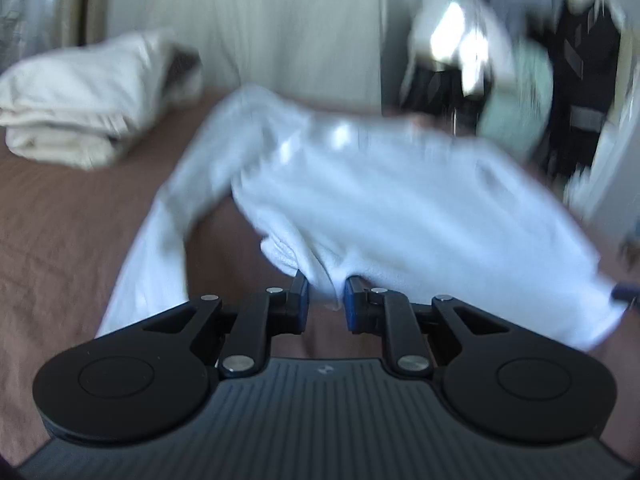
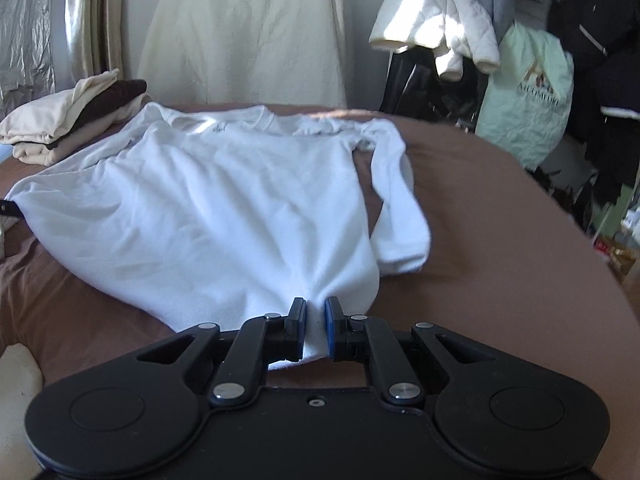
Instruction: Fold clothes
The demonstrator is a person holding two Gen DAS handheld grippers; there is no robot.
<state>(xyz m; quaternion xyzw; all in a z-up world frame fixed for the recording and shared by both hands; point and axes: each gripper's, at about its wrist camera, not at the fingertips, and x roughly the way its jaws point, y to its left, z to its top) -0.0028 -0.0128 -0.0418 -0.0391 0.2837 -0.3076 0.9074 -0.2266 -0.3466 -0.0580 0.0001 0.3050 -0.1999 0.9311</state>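
A brown bed [image 2: 500,208] fills most of both views, its cover lightly creased. Across it lies a white shirt [image 2: 224,200], long-sleeved, collar toward twelve o'clock and hem toward six in the right wrist view. Its body is spread fairly flat with soft wrinkles. One sleeve [image 2: 396,196] runs down the three o'clock side of the body, its cuff resting on the cover at about four o'clock.

In the left wrist view the shirt [image 1: 400,208] is blurred and lifted off the bed at the near hem, with a sleeve [image 1: 156,248] trailing down toward seven o'clock.

A cream sheet [image 2: 244,32] hangs against the wall at twelve o'clock. At two o'clock, hung clothes [image 2: 592,40] crowd beside a pale green bag [image 2: 528,96]. At ten o'clock a stack [image 2: 64,120] of folded cream and dark garments sits on the bed, near the shirt's shoulder.

The right gripper [image 2: 316,328] is clamped on the shirt's hem at six o'clock, white cloth pinched between its blue pads. The left gripper [image 1: 326,300] grips a bunched fold of the hem, which hangs between its fingers and fills the narrow gap; blur hides the pad contact itself.
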